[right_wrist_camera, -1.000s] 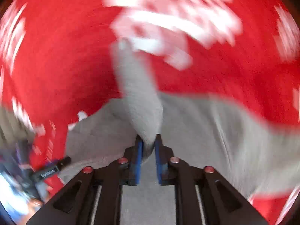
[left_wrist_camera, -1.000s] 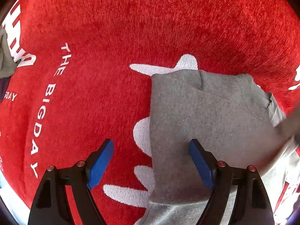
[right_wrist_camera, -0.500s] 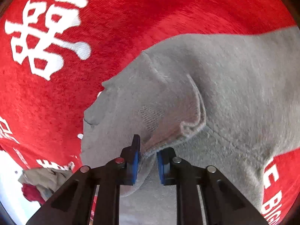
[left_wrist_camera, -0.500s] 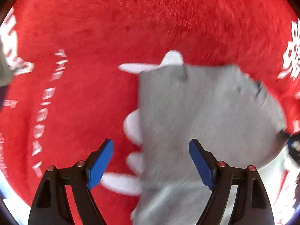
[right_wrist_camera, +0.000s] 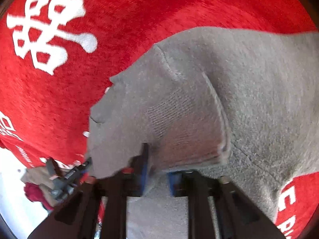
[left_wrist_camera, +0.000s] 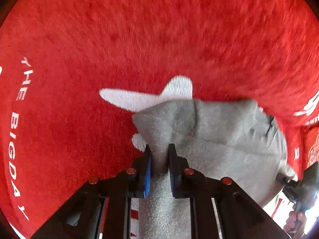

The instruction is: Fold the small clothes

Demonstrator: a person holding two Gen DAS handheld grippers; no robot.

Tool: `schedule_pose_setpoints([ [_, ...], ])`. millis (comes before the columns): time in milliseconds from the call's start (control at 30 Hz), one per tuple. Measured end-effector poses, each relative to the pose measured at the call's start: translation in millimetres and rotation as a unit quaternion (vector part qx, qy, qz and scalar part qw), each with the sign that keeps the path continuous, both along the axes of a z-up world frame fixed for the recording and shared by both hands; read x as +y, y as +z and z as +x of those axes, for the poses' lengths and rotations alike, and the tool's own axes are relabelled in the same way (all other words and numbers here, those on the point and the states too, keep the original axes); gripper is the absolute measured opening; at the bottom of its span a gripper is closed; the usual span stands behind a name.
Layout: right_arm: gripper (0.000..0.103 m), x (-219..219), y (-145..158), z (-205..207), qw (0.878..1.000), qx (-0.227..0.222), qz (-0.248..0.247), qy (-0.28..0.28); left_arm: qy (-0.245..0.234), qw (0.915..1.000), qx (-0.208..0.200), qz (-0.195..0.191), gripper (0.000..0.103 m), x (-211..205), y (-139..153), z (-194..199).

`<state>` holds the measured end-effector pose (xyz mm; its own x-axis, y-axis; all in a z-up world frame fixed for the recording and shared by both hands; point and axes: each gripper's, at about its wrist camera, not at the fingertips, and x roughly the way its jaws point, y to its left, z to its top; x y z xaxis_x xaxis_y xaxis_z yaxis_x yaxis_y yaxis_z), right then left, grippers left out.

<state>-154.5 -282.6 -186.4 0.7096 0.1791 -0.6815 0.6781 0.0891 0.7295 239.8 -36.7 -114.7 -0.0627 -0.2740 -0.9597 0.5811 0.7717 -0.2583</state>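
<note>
A small grey knit garment (left_wrist_camera: pixel 223 139) lies on a red fleece cloth (left_wrist_camera: pixel 139 39) with white lettering. My left gripper (left_wrist_camera: pixel 159 151) is shut on the garment's left edge, and the cloth bunches up between its blue pads. In the right wrist view the same grey garment (right_wrist_camera: pixel 249 83) fills the right half, with a folded flap and its hem (right_wrist_camera: pixel 217 107) lying over it. My right gripper (right_wrist_camera: pixel 157 169) is shut on the garment's near edge. The other gripper shows at the left edge of the right wrist view (right_wrist_camera: pixel 67 177).
The red cloth carries a large white character (right_wrist_camera: pixel 49 25) and the words "THE BIGDAY" (left_wrist_camera: pixel 18 127). A heap of beige and red clothes (right_wrist_camera: pixel 35 185) lies past the cloth's edge on a white surface at lower left.
My left gripper went from wide open to shut on the garment's left edge and pulled it into a ridge. My right gripper stayed shut on the garment, now lower.
</note>
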Motion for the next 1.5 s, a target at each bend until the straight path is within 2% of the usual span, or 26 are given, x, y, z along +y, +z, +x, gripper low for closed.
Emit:
schedule_pose_setpoints([
  [33, 0.008, -1, 9, 6, 1.0, 0.004, -0.019, 0.012, 0.003, 0.9999, -0.011, -0.003, 0.015, 2, 6, 1],
  [133, 0.008, -5, 55, 15, 0.993, -0.043, -0.104, 0.034, 0.011, 0.9979, -0.06, -0.022, 0.013, 18, 29, 0],
  [167, 0.008, -7, 76, 17, 0.986, -0.058, -0.145, 0.05, 0.012, 0.9971, -0.073, -0.02, 0.013, 22, 31, 2],
  [233, 0.008, -11, 85, 22, 0.979, -0.055, -0.182, 0.075, 0.024, 0.9966, -0.078, -0.011, 0.013, 30, 26, 11],
  [267, 0.008, -15, 78, 25, 0.979, -0.043, -0.182, 0.081, 0.035, 0.9965, -0.076, -0.001, 0.013, 34, 20, 18],
  [367, 0.008, -29, 42, 27, 0.985, -0.019, -0.152, 0.078, 0.058, 0.9936, -0.087, 0.042, 0.013, 42, 5, 27],
  [400, 0.012, -31, 25, 30, 0.988, -0.011, -0.129, 0.081, 0.065, 0.9929, -0.086, 0.049, 0.013, 46, 4, 28],
  [433, 0.013, -34, 6, 26, 0.991, 0.013, -0.102, 0.082, 0.066, 0.9937, -0.08, 0.044, 0.013, 50, 6, 26],
  [467, 0.012, -34, -6, 18, 0.994, 0.016, -0.082, 0.072, 0.064, 0.9945, -0.074, 0.038, 0.013, 53, 9, 24],
  [500, 0.02, -35, -6, 7, 0.995, -0.005, -0.082, 0.05, 0.06, 0.9953, -0.068, 0.034, 0.013, 56, 10, 21],
  [533, 0.024, -34, -5, 3, 0.996, 0.002, -0.082, 0.045, 0.051, 0.9965, -0.059, 0.031, 0.013, 60, 15, 15],
  [600, 0.048, -30, 1, -8, 0.996, 0.013, -0.074, 0.037, 0.043, 0.9973, -0.053, 0.029, 0.013, 68, 24, 3],
  [700, 0.049, -14, 10, -12, 0.998, -0.015, -0.029, 0.058, 0.024, 0.9985, -0.042, 0.027, 0.013, 79, 37, -22],
  [767, 0.049, 0, 9, -3, 0.997, -0.028, -0.006, 0.077, 0.002, 0.9983, -0.05, 0.032, 0.013, 83, 43, -41],
  [867, 0.049, 17, 5, 11, 0.994, -0.032, -0.001, 0.1, -0.048, 0.9968, -0.056, 0.033, 0.013, 86, 47, -77],
  [1000, 0.049, 23, 0, 19, 0.994, -0.047, 0.012, 0.099, -0.096, 0.9938, -0.049, 0.028, 0.013, 89, 45, -107],
  [1100, 0.049, 26, -4, 19, 0.994, -0.048, 0.008, 0.101, -0.11, 0.991, -0.067, 0.037, 0.013, 83, 41, -111],
  [1167, 0.049, 33, -6, 29, 0.994, -0.049, 0.014, 0.099, -0.095, 0.992, -0.075, 0.035, 0.013, 62, 30, -114],
  [1233, 0.049, 29, -10, 33, 0.994, -0.063, 0.025, 0.081, -0.074, 0.9916, -0.097, 0.043, 0.013, 50, 24, -109],
  [1267, 0.04, 26, -12, 35, 0.994, -0.068, 0.03, 0.075, -0.061, 0.9918, -0.103, 0.044, 0.013, 49, 23, -106],
  [1300, 0.009, 22, -12, 36, 0.995, -0.066, 0.031, 0.074, -0.045, 0.992, -0.11, 0.043, 0.013, 50, 22, -104],
  [1367, 0.006, 22, -1, 44, 0.993, -0.07, 0.015, 0.089, -0.026, 0.9884, -0.138, 0.056, 0.013, 57, 23, -104],
  [1400, 0.006, 23, 5, 45, 0.993, -0.073, 0.002, 0.096, -0.016, 0.984, -0.162, 0.072, 0.013, 64, 22, -104],
  [1433, 0.006, 25, 11, 47, 0.991, -0.071, -0.02, 0.113, -0.008, 0.9835, -0.162, 0.08, 0.013, 71, 19, -101],
  [1500, 0.007, 31, 8, 53, 0.989, -0.038, -0.047, 0.135, 0.017, 0.9878, -0.124, 0.092, 0.013, 93, 8, -91],
])
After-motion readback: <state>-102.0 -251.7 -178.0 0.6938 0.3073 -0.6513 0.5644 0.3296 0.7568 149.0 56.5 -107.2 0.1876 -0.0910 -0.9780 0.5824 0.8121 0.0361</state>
